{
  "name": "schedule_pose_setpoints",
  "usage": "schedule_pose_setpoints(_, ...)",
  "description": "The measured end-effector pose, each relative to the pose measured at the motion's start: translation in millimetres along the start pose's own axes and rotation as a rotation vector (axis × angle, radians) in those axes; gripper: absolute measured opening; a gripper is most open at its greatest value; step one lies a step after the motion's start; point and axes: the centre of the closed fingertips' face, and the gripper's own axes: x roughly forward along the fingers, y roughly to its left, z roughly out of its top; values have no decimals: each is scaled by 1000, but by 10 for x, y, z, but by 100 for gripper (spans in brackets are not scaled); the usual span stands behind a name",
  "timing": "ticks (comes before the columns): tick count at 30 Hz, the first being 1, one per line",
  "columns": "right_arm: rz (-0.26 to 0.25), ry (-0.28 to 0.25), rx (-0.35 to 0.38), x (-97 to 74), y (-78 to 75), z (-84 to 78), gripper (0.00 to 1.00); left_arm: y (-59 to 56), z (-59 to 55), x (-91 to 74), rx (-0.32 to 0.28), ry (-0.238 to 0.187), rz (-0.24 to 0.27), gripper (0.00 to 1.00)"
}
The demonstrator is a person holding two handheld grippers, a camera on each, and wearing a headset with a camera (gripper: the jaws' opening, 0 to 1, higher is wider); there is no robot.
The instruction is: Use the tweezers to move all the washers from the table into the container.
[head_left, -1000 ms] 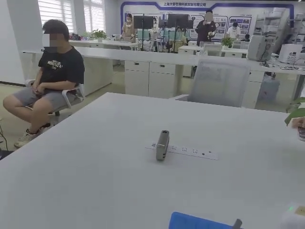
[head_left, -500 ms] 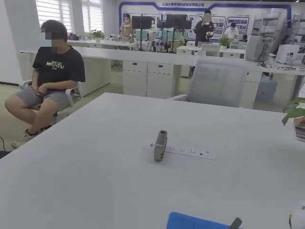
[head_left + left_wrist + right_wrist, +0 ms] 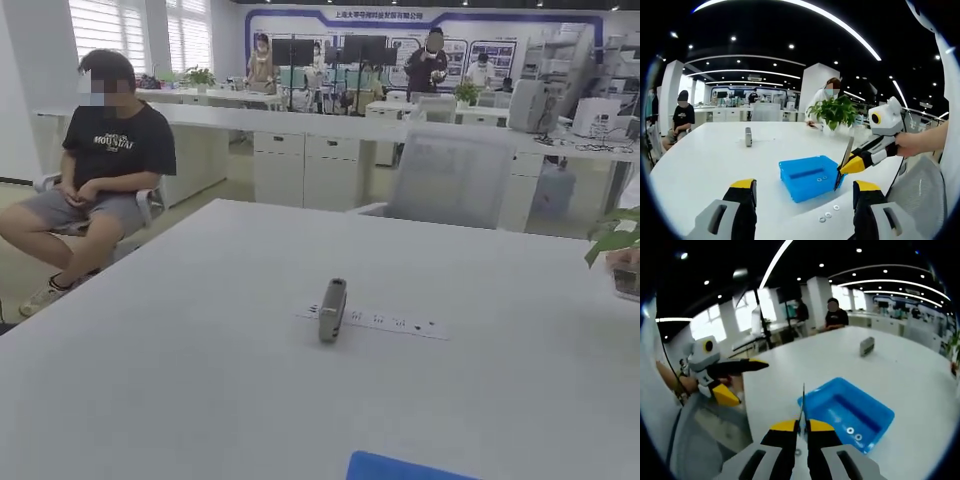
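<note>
View shifted slightly; container (image 3: 807, 177) near table (image 3: 710, 160) edge.

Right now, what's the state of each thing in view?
Left gripper: open, empty.
Right gripper: shut on the tweezers.
Tweezers: held, tip near the container's edge.
Container: open-topped, on the table.
Washers: two inside, three loose beside it.

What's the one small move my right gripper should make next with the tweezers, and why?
Probably lower the right gripper so the thin metal tweezers reach the small metal washers on the white table beside the blue plastic container. Two washers lie inside it; about three lie outside, below the tweezers' tip.
</note>
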Motion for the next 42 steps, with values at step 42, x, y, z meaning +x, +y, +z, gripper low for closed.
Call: schedule_pose_setpoints(42,63,176,-352,266,379,-529,3,14,-64,-9,21,33,8,79)
